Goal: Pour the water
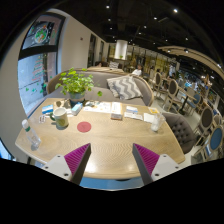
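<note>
My gripper (pixel 110 153) hovers open over the near part of a light wooden table (pixel 112 138), with nothing between its magenta pads (pixel 73 158). Far ahead to the left, beyond the fingers, stands a pale green cup (pixel 60 119) with a round red coaster (pixel 84 126) beside it. Further left, near the table's left end, are a small clear bottle (pixel 27 129) and a glass (pixel 35 142). A white cup (pixel 155 122) stands ahead to the right. All of these are well out of the fingers' reach.
A leafy potted plant (pixel 75 84) stands at the table's back left. Some flat items like books (pixel 118 111) lie at the back middle. A grey sofa with a patterned cushion (pixel 126 88) sits behind the table, and chairs (pixel 186 130) stand to the right.
</note>
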A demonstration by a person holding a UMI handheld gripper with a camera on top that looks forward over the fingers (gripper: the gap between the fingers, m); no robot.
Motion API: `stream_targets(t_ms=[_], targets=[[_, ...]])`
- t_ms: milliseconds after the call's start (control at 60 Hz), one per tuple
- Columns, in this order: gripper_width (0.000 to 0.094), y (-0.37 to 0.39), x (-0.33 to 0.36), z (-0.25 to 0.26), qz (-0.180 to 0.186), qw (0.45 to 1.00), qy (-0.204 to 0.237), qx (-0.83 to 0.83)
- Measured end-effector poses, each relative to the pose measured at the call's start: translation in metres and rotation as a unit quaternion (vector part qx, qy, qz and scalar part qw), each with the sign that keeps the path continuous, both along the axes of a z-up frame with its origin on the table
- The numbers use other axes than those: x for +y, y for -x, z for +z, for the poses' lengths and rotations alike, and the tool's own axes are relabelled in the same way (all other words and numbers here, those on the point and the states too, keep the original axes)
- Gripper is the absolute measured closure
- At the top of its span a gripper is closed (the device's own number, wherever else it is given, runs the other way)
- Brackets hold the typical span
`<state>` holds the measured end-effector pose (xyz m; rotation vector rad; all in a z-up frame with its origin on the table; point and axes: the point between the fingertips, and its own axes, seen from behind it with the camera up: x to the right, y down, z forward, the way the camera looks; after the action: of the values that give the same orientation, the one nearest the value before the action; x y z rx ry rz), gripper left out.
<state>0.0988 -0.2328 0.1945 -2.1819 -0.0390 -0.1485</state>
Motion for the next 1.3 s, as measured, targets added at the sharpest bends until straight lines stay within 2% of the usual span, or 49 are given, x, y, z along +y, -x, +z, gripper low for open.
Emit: stream_targets(t_ms=[117, 300, 483, 583, 800, 1067, 1133, 1300], targets=[[0.0080, 0.016, -0.008, -0.010, -0.006, 1.000, 0.004, -0.001], [0.0080, 0.086, -0.040, -0.046, -0.009, 1.000, 0.025, -0.001], [0.0081, 0.188, -0.071, -0.084, 0.024, 0.998, 0.045, 0.024], [0.0080, 0.251, -0.070, -0.097, 0.050, 0.997, 0.042, 0.045], [0.0077, 0.365, -0.021, -0.110, 0.087, 0.992, 0.005, 0.087], [0.0077, 0.413, 0.065, -0.140, 0.068, 0.993, -0.038, 0.092], [0.0118, 0.415, 0.082, -0.151, 0.067, 0.993, -0.047, 0.081], [0.0328, 0.419, 0.103, -0.164, 0.066, 0.993, -0.059, 0.081]])
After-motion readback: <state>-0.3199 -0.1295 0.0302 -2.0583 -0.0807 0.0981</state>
